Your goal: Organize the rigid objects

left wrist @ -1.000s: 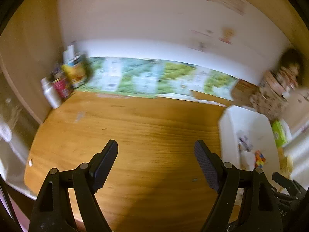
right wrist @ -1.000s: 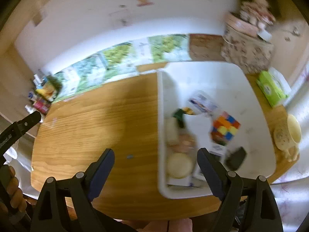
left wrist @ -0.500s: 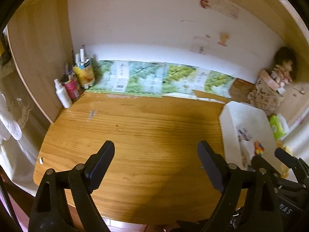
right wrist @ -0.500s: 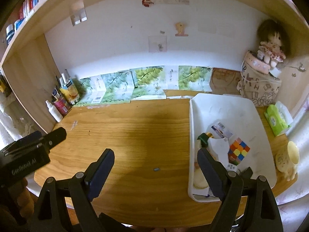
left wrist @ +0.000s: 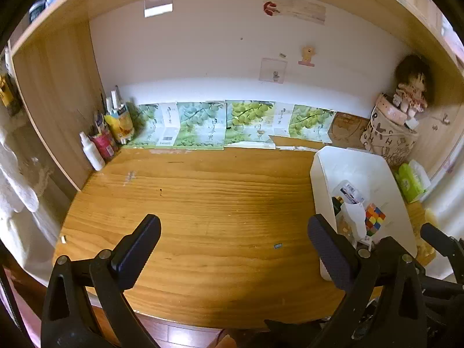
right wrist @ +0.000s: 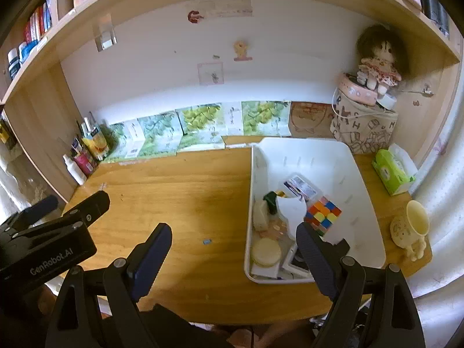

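A wooden desk (right wrist: 174, 197) set in a shelved alcove fills both views, its middle bare apart from a tiny blue-grey speck (right wrist: 206, 241) too small to identify. On its right side sits a white plastic bin (right wrist: 359, 191), where the rigid objects lie heaped toward the near end; in the left wrist view the bin's (left wrist: 319, 191) near corner is cut off behind the gripper finger. Both grippers hang over the desk's near edge with nothing between their fingers: the left gripper (left wrist: 233, 240) has its jaws spread wide above bare wood, and the right gripper (right wrist: 233, 245) is equally wide apart, its right finger (right wrist: 314, 258) overlapping the bin's near part and hiding what lies beneath. Inside the bin, a colourful puzzle cube (right wrist: 323, 216) rests just right of a white torn-edged piece (right wrist: 291, 210) whose nature is unclear, with a clear labelled case (right wrist: 301, 187) behind, a dark green item (right wrist: 271, 200) partly buried, and a pale round lid (right wrist: 266, 251) at the front. Outside the bin stand a green tissue pack (right wrist: 390, 174) and a cream mug (right wrist: 411, 227) to the right. A doll (right wrist: 377, 58) sits on a lettered fabric basket (right wrist: 362, 127) at the back, and bottles (right wrist: 87, 150) crowd the left corner, their labels unreadable.
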### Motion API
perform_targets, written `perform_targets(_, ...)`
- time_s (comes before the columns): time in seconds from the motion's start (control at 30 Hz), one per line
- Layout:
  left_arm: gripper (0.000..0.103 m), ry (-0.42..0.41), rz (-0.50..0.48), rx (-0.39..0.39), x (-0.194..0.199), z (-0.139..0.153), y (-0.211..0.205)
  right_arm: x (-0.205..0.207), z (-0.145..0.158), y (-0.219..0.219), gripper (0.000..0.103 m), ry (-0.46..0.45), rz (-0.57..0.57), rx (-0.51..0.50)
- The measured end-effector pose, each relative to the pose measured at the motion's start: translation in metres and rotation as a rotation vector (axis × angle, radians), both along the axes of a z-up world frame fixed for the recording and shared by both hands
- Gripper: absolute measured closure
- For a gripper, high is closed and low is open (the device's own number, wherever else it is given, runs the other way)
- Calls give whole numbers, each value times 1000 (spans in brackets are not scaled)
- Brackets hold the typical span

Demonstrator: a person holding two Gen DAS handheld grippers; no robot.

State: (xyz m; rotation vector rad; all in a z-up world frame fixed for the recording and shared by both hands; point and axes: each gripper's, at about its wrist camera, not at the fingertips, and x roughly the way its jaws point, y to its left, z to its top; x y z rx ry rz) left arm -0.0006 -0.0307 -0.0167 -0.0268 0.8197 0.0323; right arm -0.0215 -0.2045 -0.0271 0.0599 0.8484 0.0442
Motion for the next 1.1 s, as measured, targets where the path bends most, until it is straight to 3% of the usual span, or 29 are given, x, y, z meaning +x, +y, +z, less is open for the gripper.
perform_targets(0.37,2,-5,-2,35,-3,-2,-21,-1,-11,-21,15,44,-23,1)
perform_targets(1.1,2,4,-46,64,7,-2,-29,11,-18,-21,15,84,-11,-5)
